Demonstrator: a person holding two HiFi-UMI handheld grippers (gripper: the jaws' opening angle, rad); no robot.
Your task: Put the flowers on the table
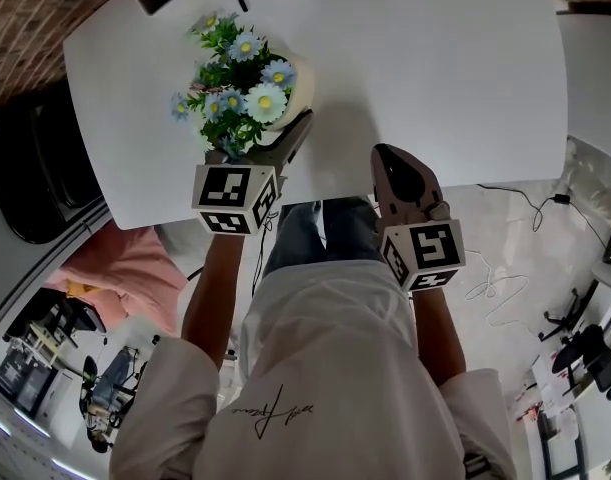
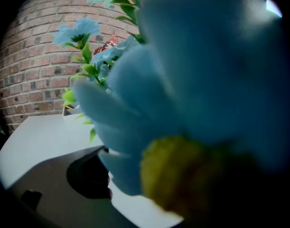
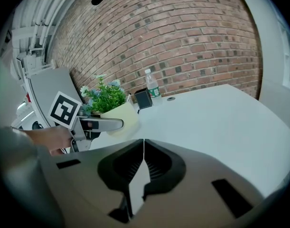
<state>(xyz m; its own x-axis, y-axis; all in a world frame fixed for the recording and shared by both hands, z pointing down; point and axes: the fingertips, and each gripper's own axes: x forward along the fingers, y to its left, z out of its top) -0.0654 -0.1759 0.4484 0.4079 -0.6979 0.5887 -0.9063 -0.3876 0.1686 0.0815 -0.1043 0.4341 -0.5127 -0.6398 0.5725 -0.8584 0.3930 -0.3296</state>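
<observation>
White worktop carries the potted flowers, pot base apparently down between my left gripper's parted jaws, gripped or freed I can't tell; right gripper, jaws together on nothing, hangs alongside; only letting go looks left.

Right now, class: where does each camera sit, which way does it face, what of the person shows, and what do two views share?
Head view: on the person's head, looking steeply down at the white table; white shirt, left gripper, right gripper show.
Left gripper view: on that gripper, facing a red brick wall; blurred blue daisy-like flowers fill it; one dark jaw shows.
Right gripper view: on that gripper, looking across the table; its shut jaws, a hand show.
Shared: all three show the flowers.
</observation>
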